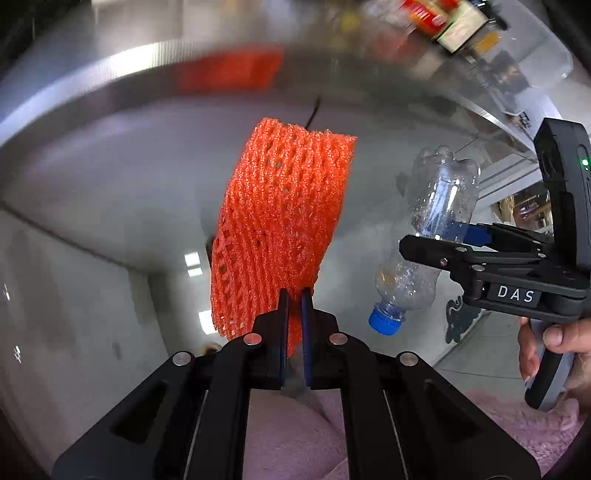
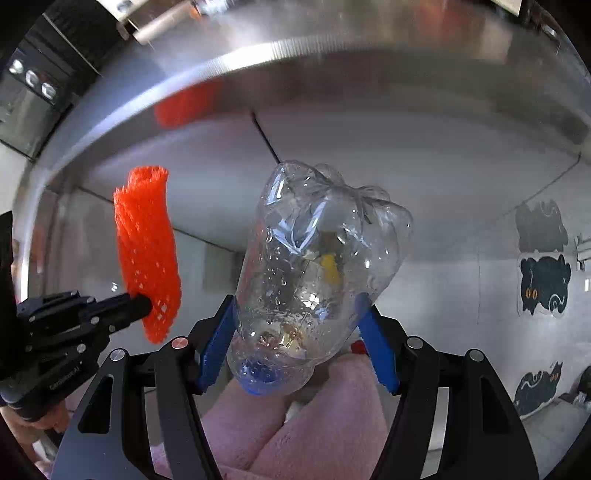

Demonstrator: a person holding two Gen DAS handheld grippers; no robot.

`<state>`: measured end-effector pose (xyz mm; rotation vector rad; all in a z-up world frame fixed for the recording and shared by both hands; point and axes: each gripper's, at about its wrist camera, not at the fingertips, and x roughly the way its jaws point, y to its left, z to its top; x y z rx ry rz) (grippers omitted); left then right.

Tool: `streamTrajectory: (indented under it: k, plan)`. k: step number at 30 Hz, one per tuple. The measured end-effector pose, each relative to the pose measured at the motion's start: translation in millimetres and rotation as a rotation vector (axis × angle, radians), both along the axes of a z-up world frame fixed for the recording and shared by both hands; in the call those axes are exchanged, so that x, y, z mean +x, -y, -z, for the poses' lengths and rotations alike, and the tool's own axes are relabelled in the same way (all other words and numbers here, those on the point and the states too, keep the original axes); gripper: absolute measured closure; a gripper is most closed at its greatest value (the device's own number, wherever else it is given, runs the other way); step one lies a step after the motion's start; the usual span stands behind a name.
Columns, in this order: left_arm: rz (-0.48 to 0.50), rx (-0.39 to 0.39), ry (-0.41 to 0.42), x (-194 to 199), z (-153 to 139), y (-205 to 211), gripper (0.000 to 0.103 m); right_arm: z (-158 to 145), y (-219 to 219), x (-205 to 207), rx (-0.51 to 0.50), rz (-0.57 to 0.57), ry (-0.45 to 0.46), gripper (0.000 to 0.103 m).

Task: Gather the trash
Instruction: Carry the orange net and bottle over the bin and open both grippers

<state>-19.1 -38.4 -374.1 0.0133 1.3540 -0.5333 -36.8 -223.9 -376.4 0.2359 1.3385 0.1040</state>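
Note:
My left gripper (image 1: 294, 295) is shut on an orange foam net sleeve (image 1: 280, 221), which stands up from the jaws in mid-air. It also shows in the right wrist view (image 2: 147, 251), held by the left gripper (image 2: 142, 304) at the left. My right gripper (image 2: 297, 314) is shut on a clear plastic bottle (image 2: 314, 266) with a blue cap (image 2: 258, 376), base pointing away from the camera. In the left wrist view the bottle (image 1: 424, 236) hangs cap down (image 1: 386, 321) from the right gripper (image 1: 439, 236) at the right.
A steel counter edge (image 1: 147, 81) curves across the top, with packaged goods (image 1: 443, 22) above it. Below is a grey floor (image 1: 74, 277) with black cat stickers (image 2: 543, 284). Pink fabric (image 2: 295, 424) lies under both grippers.

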Motion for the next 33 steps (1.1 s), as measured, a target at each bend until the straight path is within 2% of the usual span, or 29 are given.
streamTrajectory:
  k: [4,11,19,25,31,32,33]
  plan:
    - [-0.033,0.007,-0.074,-2.9,45.5,-1.6,0.098,37.0,-6.2,4.2,-0.015,-0.008,-0.040,0.037]
    - [-0.063,0.010,-0.132,7.1,103.1,3.3,0.098,89.4,-14.0,20.8,0.006,0.004,-0.103,0.037]
    - [-0.135,0.019,-0.199,22.3,163.5,8.7,0.098,144.7,-20.4,47.7,-0.031,0.042,-0.164,0.037]
    - [-0.144,0.027,-0.226,34.5,186.2,4.8,0.098,165.6,-25.2,61.9,-0.057,0.055,-0.215,0.038]
    - [-0.145,0.032,-0.244,39.5,190.0,5.6,0.096,170.9,-25.4,71.3,-0.041,0.062,-0.236,0.037]
    - [-0.146,0.030,-0.245,40.2,189.8,5.2,0.096,171.9,-24.7,72.0,-0.035,0.064,-0.239,0.037]
    - [-0.147,0.030,-0.245,41.7,191.5,4.5,0.089,174.9,-21.6,73.2,-0.027,0.065,-0.243,0.037]
